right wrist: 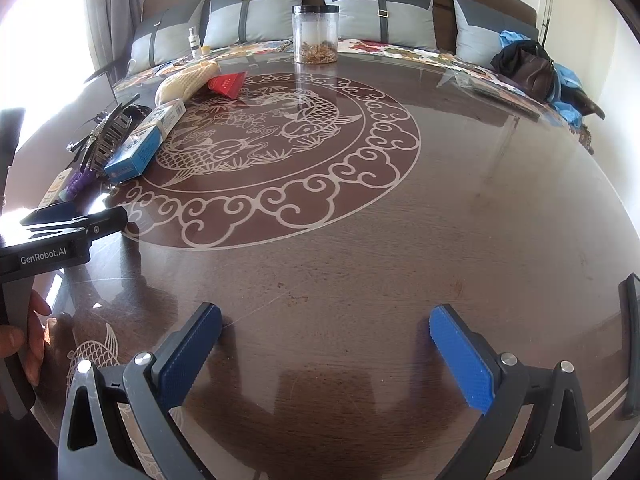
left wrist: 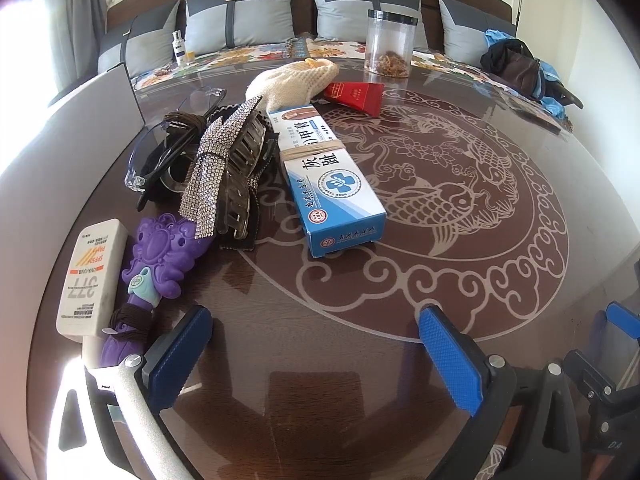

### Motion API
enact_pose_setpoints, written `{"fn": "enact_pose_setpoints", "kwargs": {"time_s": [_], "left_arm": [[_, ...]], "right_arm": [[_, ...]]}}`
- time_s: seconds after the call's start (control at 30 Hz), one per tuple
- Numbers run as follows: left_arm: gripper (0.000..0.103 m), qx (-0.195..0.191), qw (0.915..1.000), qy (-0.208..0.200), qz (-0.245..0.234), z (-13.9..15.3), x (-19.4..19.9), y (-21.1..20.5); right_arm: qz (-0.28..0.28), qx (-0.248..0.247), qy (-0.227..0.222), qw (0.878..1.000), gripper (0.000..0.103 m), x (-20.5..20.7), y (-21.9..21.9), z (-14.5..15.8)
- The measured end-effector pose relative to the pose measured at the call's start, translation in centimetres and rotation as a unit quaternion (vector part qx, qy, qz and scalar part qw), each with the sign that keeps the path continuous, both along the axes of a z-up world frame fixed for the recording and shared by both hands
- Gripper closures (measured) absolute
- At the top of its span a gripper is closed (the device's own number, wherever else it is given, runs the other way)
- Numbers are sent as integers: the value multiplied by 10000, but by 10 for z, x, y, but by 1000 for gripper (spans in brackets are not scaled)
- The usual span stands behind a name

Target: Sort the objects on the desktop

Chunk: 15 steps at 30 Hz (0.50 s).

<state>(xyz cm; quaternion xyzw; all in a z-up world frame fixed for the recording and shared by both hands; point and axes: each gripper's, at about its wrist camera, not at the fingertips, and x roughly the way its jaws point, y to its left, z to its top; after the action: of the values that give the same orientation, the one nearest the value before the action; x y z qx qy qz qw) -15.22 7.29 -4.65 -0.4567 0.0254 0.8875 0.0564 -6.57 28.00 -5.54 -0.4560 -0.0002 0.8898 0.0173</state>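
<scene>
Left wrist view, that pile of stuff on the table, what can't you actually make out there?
- Glasses: partly buried under the cord and rhinestone clip.
- Purple toy: its lower end goes behind the left gripper finger.
- Sunscreen: print is upside down, small text unreadable.
- Jar: contents too small to identify in either view.
- Blue box: small print too fine.

Box right of hair clip, jar behind, on table.
</scene>
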Motion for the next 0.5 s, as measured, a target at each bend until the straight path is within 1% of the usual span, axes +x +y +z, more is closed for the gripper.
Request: {"fn": "enact_pose_setpoints", "kwargs": {"time_s": [0.5], "left_arm": [[0, -2, 10000, 2, 6, 0, -1, 0]], "right_arm": [[2, -1, 1, 10000, 0, 1, 0, 0]]}}
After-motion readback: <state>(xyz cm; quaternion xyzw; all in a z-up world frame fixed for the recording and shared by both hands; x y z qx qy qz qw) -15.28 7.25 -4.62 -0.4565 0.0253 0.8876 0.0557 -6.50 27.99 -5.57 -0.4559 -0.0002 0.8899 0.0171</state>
